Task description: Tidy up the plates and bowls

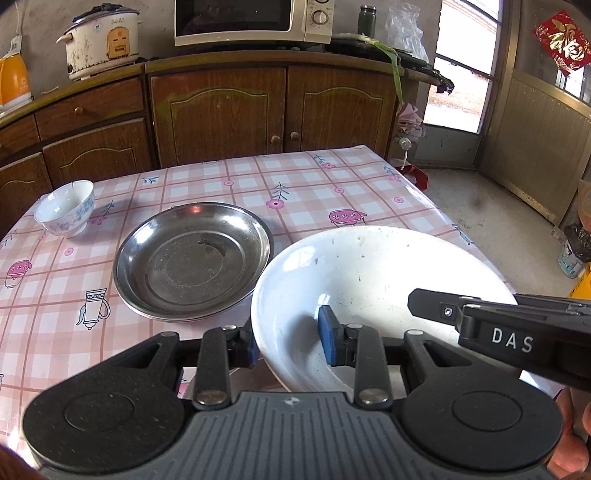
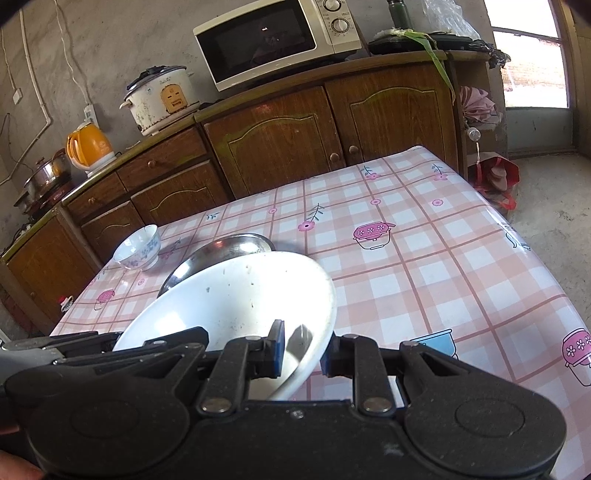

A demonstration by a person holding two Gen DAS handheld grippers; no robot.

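A large white bowl [image 1: 369,280] is held above the pink checked table [image 1: 314,184], tilted. My left gripper [image 1: 291,345] straddles its left rim, one blue pad inside and one outside, shut on it. My right gripper [image 2: 303,352] grips the bowl's [image 2: 236,295] right rim the same way. A steel plate [image 1: 192,258] lies on the table left of the bowl; it also shows in the right wrist view [image 2: 225,247], partly hidden behind the bowl. A small blue-patterned white bowl [image 1: 66,208] stands at the table's far left, seen too in the right wrist view [image 2: 138,247].
Brown cabinets [image 1: 221,110] run behind the table, with a microwave [image 1: 251,20], a rice cooker [image 1: 99,38] and an orange kettle [image 2: 90,146] on top. The table's right edge [image 2: 524,236] drops to a concrete floor with a red bag [image 2: 496,179].
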